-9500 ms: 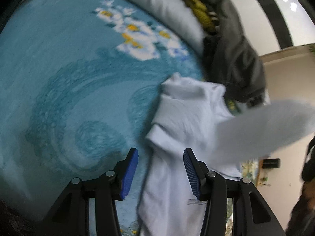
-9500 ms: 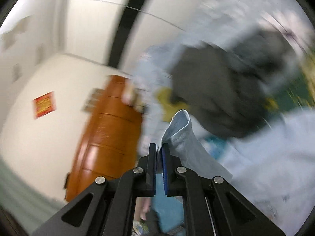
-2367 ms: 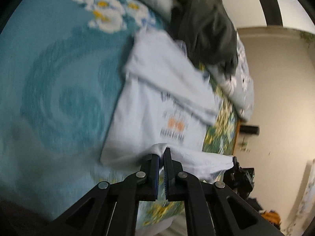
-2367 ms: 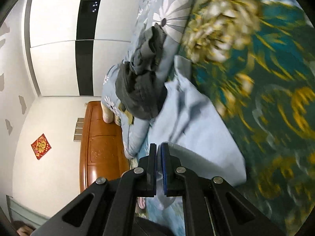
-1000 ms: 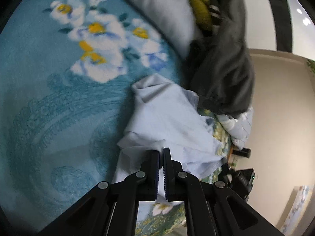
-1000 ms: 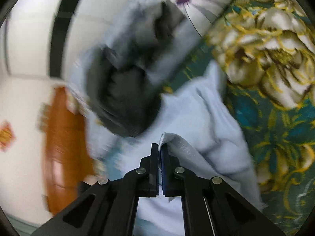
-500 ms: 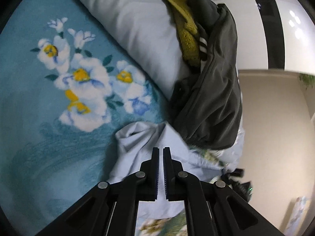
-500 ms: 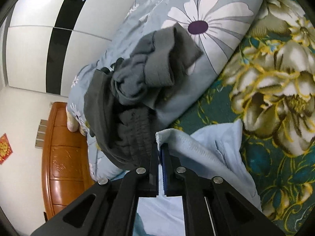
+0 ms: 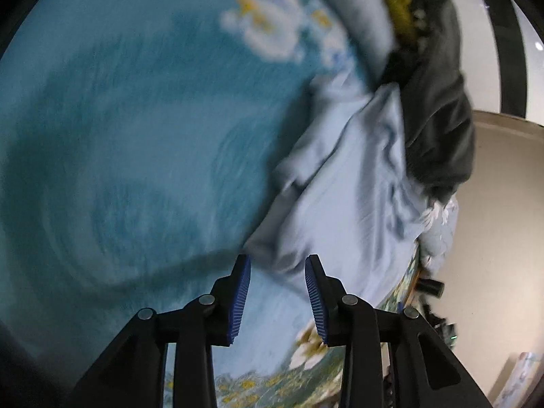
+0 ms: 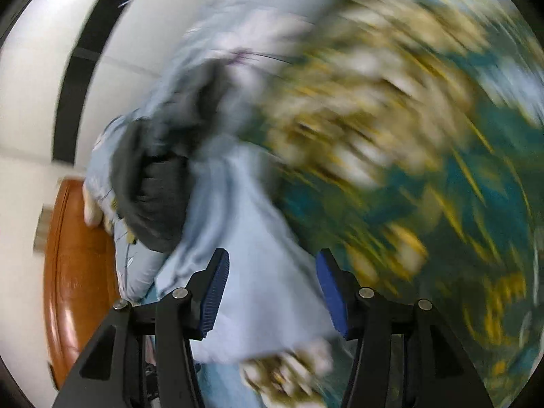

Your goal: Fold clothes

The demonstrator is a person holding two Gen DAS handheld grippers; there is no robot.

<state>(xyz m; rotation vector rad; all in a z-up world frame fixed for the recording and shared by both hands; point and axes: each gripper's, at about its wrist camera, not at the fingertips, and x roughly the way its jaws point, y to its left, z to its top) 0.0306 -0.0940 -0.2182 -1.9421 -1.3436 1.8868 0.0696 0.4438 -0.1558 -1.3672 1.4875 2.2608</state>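
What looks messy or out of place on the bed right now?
The light blue shirt lies rumpled, not in a flat fold, its far end against the dark grey clothes heaped on the pillow. Both views are motion-blurred; nothing looks spilled or damaged.

No text, label, brand or number is readable in either blurred view

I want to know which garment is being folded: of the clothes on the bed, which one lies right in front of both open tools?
The pale blue shirt, lying just beyond the left tool and right tool. The dark grey garment sits farther back, heaped on the pillow.
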